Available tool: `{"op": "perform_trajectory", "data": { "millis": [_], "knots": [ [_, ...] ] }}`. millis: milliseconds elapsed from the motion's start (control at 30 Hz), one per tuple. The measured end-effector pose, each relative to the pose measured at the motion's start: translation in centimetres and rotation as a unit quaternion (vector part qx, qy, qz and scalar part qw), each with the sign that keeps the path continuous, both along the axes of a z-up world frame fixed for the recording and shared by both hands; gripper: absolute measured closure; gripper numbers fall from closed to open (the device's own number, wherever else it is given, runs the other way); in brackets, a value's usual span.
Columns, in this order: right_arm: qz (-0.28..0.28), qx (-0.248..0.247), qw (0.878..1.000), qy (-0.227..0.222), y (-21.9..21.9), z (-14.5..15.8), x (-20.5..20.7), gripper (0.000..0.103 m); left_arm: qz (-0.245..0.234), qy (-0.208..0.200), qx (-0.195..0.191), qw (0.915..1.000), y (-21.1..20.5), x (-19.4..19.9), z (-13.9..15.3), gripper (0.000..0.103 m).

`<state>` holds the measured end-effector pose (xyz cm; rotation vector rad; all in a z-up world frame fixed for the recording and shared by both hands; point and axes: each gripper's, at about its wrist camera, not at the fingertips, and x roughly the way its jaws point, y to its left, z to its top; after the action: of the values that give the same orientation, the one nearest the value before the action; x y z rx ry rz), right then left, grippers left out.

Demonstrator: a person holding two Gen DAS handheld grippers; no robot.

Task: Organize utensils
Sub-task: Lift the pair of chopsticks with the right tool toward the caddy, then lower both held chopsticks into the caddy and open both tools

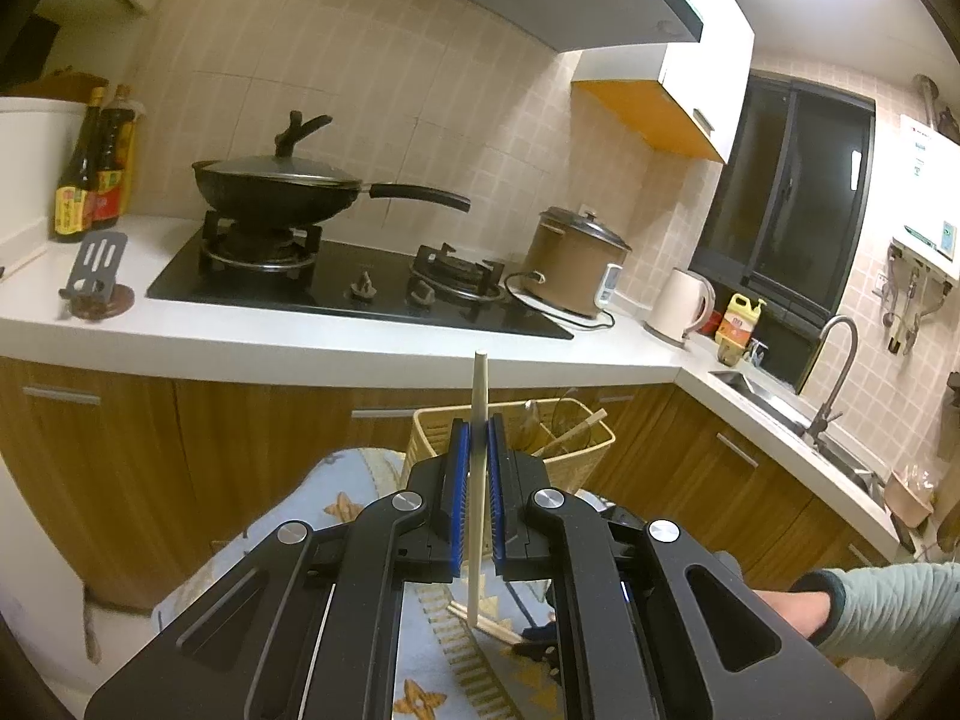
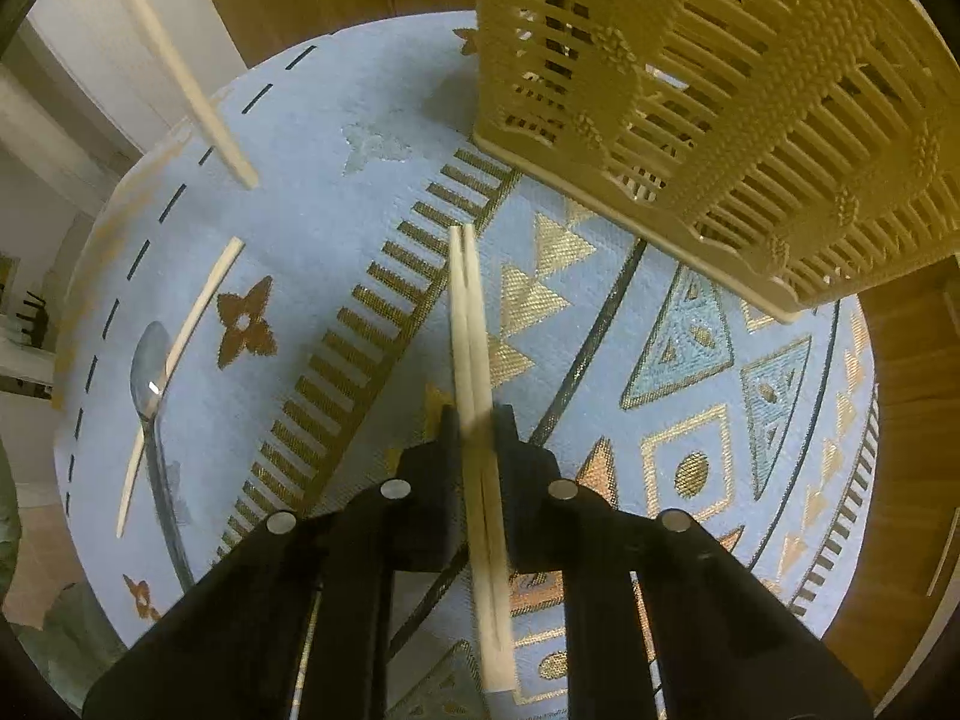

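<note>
Right gripper (image 2: 477, 420) is clamped on paired chopsticks (image 2: 474, 324) lying lengthwise between its jaws. Basket (image 2: 690, 120) is seen ahead-right. Left gripper (image 1: 478, 450) is clenched on one upright chopstick (image 1: 479, 396).

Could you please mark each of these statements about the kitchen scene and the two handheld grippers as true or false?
1. The left gripper is shut on a single pale wooden chopstick. True.
2. The right gripper hangs open over a bare cloth. False: its jaws flank a pair of pale wooden chopsticks lying on the blue patterned tablecloth, shut on them.
3. A shiny metal spoon lies on the cloth beside another loose pale chopstick. True.
4. The yellow woven plastic basket lies tipped on the floor. False: it stands on the cloth.
5. The black lidded wok sits on the left burner. True.
</note>
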<state>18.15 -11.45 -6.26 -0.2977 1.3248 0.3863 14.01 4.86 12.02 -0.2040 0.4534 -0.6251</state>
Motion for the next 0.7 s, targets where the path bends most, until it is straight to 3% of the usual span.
{"op": "perform_trajectory", "data": {
  "millis": [267,500,700],
  "knots": [
    [-0.010,0.066,0.995,-0.077,-1.8,4.3,-3.8,0.093,-0.002,-0.001,0.003,1.0000,-0.6,-0.3,0.3,0.099],
    [-0.049,0.135,0.977,-0.158,-5.8,7.5,-7.9,0.093,-0.007,-0.006,0.010,0.9999,-1.8,-0.8,1.0,0.099],
    [-0.076,0.161,0.959,-0.219,-8.3,10.1,-10.8,0.093,-0.012,-0.009,0.019,0.9997,-2.7,-1.2,1.3,0.099]
  ]
}}
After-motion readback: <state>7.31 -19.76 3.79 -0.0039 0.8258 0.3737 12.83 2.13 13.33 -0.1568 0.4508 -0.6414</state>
